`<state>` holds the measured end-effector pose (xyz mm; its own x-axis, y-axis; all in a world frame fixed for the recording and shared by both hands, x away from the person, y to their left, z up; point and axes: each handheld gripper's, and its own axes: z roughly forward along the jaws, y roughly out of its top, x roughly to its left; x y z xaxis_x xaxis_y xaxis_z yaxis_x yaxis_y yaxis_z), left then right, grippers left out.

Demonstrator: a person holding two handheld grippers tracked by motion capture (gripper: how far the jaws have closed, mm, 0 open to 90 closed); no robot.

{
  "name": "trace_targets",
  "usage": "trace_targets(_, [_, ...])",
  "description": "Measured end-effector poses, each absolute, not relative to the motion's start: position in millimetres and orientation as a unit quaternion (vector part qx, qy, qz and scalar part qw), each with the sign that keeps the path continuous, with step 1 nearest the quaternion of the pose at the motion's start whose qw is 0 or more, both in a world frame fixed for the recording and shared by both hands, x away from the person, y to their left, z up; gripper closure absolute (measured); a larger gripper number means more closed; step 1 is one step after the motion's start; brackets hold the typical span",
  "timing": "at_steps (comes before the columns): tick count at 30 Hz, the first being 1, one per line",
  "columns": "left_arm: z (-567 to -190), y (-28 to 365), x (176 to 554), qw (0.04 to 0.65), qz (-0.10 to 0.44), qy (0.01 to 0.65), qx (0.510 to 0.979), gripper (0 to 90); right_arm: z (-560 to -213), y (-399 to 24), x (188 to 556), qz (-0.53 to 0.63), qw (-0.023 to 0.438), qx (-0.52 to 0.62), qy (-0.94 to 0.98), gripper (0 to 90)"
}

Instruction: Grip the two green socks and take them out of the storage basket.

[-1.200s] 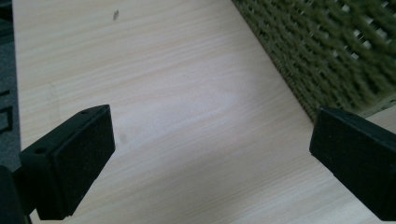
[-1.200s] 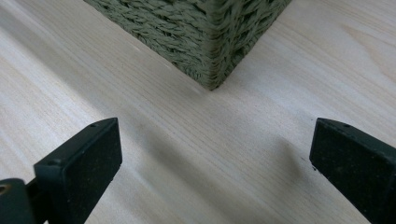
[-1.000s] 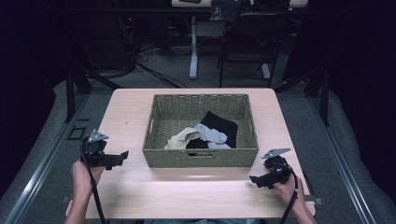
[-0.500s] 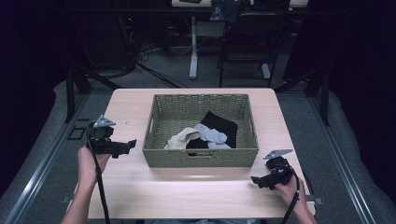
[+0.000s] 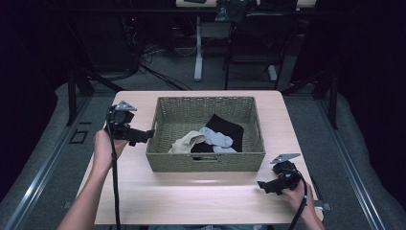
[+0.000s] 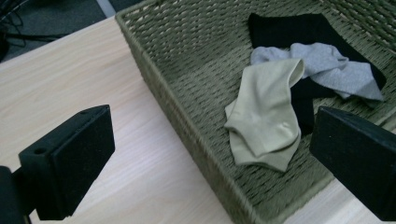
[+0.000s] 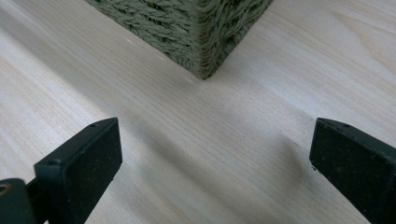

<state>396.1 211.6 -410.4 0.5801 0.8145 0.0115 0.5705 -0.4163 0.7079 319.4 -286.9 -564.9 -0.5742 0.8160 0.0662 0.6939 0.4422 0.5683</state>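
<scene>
In the high view, the left gripper [image 5: 143,136] has climbed from the lower left of the frame up to the left wall of the basket [image 5: 160,162], and now it points over the rim. Its jaws stand wide apart and hold nothing. In the left gripper view, the beige sock [image 6: 264,114] lies between them, at the near side of the basket, partly over the black sock [image 6: 299,28] and beside the grey sock [image 6: 327,65]. I think the beige sock is the one to be picked first. The right gripper [image 5: 266,186] has stayed at the lower right, on the table [image 5: 191,201], jaws wide open and empty.
</scene>
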Motion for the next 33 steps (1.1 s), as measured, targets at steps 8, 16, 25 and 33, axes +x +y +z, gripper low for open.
trace_targets(8, [-401, 185, 417, 0.329, 0.165, 0.403, 0.838, 0.1, -565, -288, 319, 0.28, 0.111, 0.452, 0.84, 1.7])
trace_targets(16, [-408, 159, 435, 0.305, 0.147, 0.39, 0.856, 0.0, -564, -290, 319, 0.278, 0.117, 0.452, 0.84, 1.7])
trace_targets(25, [-424, 132, 446, 0.28, 0.132, 0.375, 0.874, 0.3, -564, -289, 319, 0.281, 0.113, 0.45, 0.84, 1.7])
trace_targets(33, [-444, 110, 458, 0.247, 0.108, 0.372, 0.888, 1.0, -564, -290, 319, 0.28, 0.113, 0.449, 0.841, 1.7])
